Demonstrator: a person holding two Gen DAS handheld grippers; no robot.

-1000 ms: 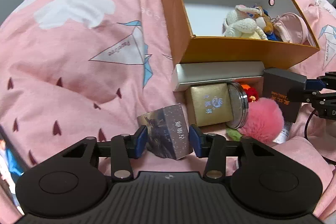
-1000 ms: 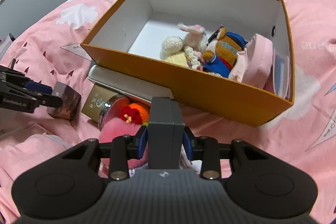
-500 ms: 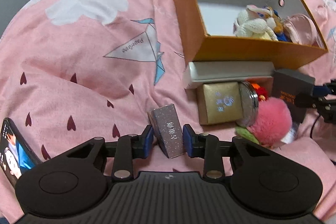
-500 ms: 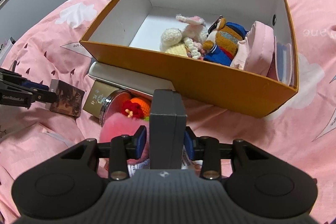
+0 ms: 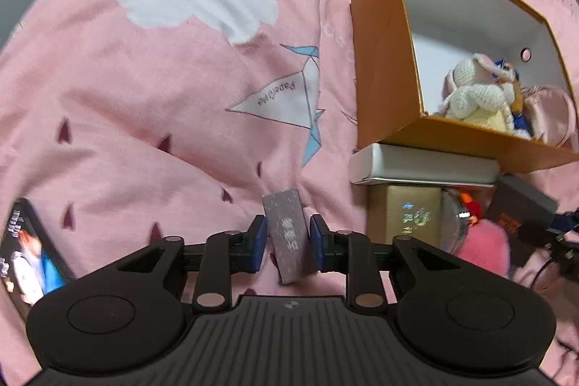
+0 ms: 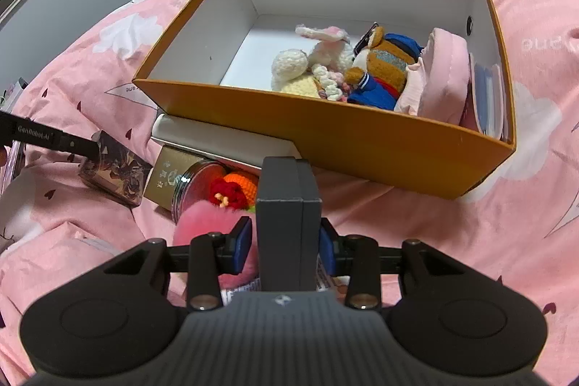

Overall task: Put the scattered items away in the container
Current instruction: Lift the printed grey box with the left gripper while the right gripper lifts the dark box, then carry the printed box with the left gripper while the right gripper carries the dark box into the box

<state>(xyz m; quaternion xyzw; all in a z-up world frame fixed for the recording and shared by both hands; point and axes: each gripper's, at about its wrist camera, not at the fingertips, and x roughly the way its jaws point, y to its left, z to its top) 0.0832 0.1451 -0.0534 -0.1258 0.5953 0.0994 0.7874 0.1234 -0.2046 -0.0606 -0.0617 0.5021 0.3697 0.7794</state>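
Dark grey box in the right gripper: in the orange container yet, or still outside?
Outside. The dark grey box is clamped in the right gripper, short of the orange container.

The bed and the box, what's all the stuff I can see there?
orange box: 1, orange outside, white inside, on the bedspread
plush toys: several, white, brown and blue, inside the box
pink pouch: 1, inside the box
white case: 1, against the box front
gold box: 1, below the white case
round tin: 1, beside the gold box
pink pompom: 1, on the bed
patterned box: 1, grey, between left fingers
dark grey box: 1, between right fingers
phone: 1, left edge
bedspread: 1, pink
left gripper: shut
right gripper: shut
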